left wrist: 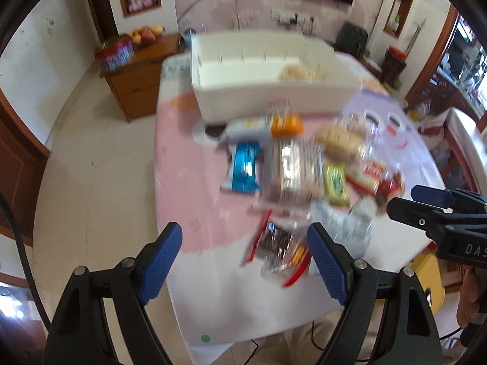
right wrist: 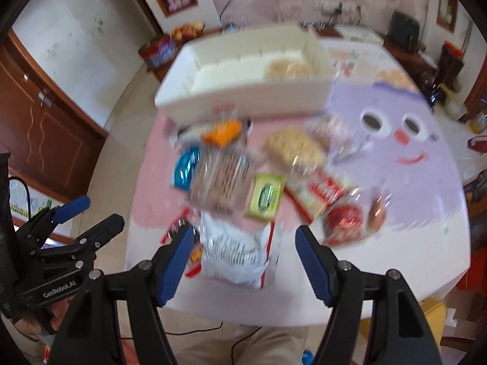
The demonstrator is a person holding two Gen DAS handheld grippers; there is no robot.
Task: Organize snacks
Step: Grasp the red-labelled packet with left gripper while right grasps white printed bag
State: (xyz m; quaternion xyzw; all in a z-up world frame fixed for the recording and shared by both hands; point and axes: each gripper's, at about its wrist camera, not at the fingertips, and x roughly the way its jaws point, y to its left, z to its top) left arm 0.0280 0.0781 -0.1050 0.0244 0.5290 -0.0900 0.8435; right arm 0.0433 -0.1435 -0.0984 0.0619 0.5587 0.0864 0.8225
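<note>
Snacks lie in a blurred heap on our surface point(right wrist: 426, 243), just in front of the white bin point(right wrist: 243, 91). Our left claw point(left wrist: 245, 255) is spread wide with nothing between its blue pads, above a red-edged packet point(left wrist: 274, 243). Our right claw point(right wrist: 245, 251) is spread too, pinching nothing, over a white packet point(right wrist: 237, 252). Beyond lie a blue wrapper point(left wrist: 245, 170) and a green one point(right wrist: 266, 196).

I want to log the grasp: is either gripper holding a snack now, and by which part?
Nothing is held. The left gripper and the right gripper are both open above the snacks, fingers touching no packet.
</note>
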